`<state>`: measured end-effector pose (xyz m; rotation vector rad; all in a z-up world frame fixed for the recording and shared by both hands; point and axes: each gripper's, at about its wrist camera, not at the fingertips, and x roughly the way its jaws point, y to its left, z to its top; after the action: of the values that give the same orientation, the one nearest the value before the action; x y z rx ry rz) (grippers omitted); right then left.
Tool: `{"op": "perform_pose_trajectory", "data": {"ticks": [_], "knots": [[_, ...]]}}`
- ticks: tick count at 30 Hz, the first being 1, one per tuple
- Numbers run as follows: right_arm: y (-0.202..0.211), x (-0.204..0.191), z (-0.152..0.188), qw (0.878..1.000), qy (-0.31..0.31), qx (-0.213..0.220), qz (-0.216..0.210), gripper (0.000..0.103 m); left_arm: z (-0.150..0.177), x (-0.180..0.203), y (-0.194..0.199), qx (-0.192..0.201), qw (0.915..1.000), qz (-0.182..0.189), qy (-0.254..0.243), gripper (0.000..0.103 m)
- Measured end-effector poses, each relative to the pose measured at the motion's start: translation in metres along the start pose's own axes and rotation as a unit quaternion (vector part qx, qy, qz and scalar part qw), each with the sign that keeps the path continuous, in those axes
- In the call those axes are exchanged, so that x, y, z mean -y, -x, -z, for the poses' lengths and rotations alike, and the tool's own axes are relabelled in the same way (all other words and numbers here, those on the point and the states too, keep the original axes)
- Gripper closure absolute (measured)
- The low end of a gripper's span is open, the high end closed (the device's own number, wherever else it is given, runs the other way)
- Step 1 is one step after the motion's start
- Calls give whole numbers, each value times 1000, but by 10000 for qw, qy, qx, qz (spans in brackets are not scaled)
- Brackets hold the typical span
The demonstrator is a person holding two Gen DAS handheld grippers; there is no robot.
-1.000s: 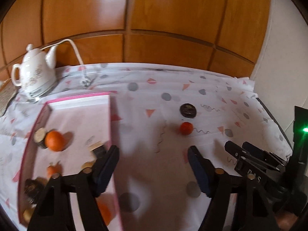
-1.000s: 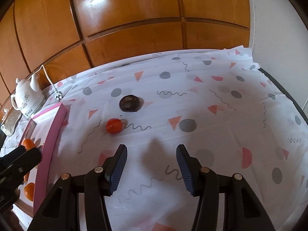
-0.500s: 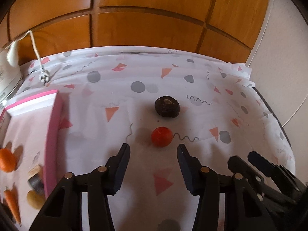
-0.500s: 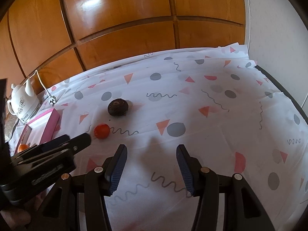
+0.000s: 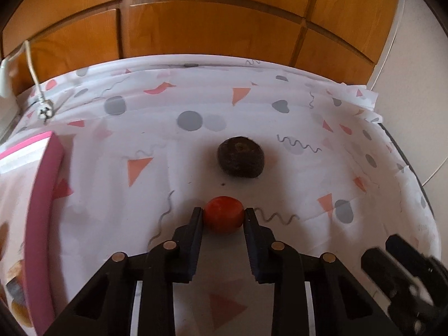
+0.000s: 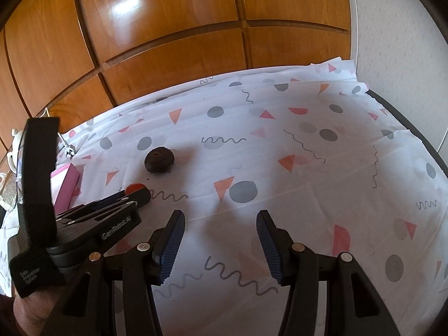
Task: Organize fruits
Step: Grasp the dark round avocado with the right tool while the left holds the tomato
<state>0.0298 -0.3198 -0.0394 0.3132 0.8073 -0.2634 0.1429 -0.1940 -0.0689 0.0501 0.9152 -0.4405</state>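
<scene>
A small red-orange fruit [image 5: 223,218] lies on the patterned tablecloth. My left gripper [image 5: 223,215] has both jaws touching its sides; it rests on the cloth. In the right wrist view the fruit [image 6: 135,188] shows just past the left gripper [image 6: 140,194]. A dark brown round fruit [image 5: 240,161] lies just beyond it and also shows in the right wrist view [image 6: 159,160]. The pink-rimmed tray [image 5: 42,196] with orange fruits [image 5: 16,308] is at the left. My right gripper [image 6: 220,224] is open and empty above the cloth.
A wooden panelled wall [image 5: 210,25] runs behind the table. A white kettle [image 6: 12,151] and its cord with plug [image 5: 44,110] are at the back left. The table's dark right edge [image 6: 406,123] meets a white wall.
My left gripper moved forward from the tray to the red-orange fruit and closed its jaws on the fruit. The right gripper stayed open and shifted slightly.
</scene>
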Motion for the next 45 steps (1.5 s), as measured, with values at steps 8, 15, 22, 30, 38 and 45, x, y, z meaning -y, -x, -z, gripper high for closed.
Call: {"op": "perform_pose_trajectory", "data": {"ticks": [8, 15, 22, 30, 38, 45], "knots": [[-7, -1, 0, 9997, -1, -142, -179, 49, 43, -26, 40, 240, 9987, -293, 349, 74], [-16, -18, -9, 9966, 259, -370, -692, 49, 57, -32, 43, 359, 9983, -268, 364, 73], [-32, -44, -34, 9920, 716, -411, -952, 49, 58, -36, 42, 404, 9980, -124, 462, 73], [-72, -71, -60, 9864, 1236, -476, -970, 38, 59, -35, 43, 438, 9979, -115, 470, 73], [-110, -89, -67, 9804, 1775, -590, -620, 38, 58, -34, 44, 443, 9979, -142, 450, 73], [-107, -89, -62, 9799, 1835, -563, -539, 58, 58, -35, 44, 441, 9980, -155, 433, 73]]}}
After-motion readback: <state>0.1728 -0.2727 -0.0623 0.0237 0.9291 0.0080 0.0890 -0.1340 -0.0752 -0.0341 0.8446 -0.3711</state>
